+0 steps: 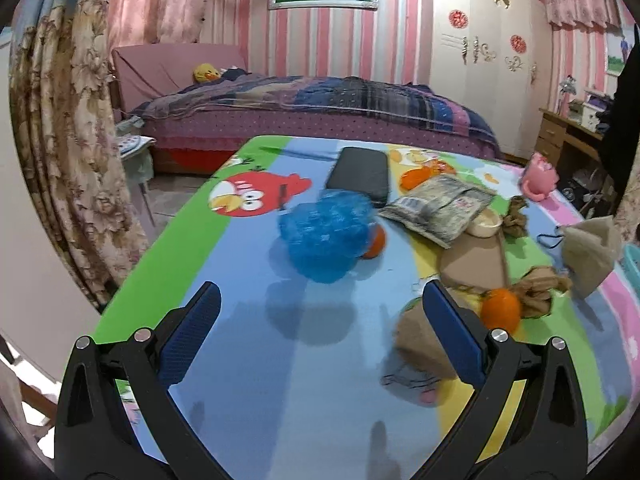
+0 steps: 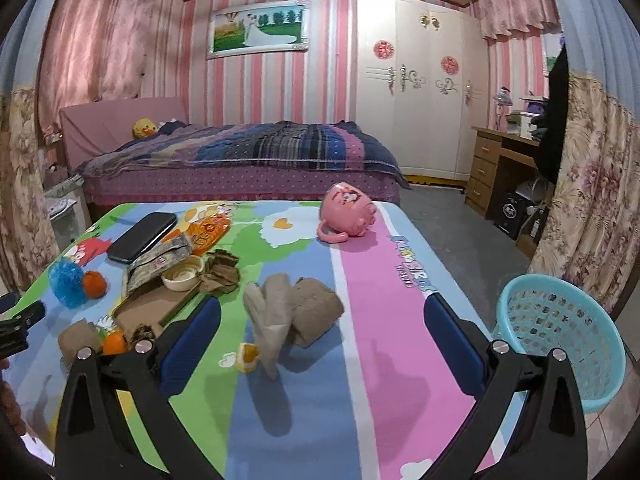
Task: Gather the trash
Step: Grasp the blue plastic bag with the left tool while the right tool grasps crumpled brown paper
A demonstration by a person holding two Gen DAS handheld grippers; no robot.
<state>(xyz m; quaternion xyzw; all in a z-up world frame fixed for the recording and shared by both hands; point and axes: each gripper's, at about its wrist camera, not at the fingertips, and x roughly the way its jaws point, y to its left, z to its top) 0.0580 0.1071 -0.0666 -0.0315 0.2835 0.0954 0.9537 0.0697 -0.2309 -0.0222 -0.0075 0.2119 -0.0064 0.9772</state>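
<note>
Between the right gripper's [image 2: 322, 334] spread jaws stands crumpled paper [image 2: 294, 314]; left gripper [image 1: 320, 322] also spread.

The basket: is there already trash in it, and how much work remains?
Done: nothing visible; the basket looks empty. In hand: nothing; the left gripper and right gripper are both open. Left: the crumpled paper, wrapper and cardboard all lie on the table.

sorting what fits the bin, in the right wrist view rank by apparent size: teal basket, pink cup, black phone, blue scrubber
1. teal basket, though it sits nearest the camera, which inflates it
2. black phone and pink cup: look about alike, so unranked
3. blue scrubber, smallest
</note>
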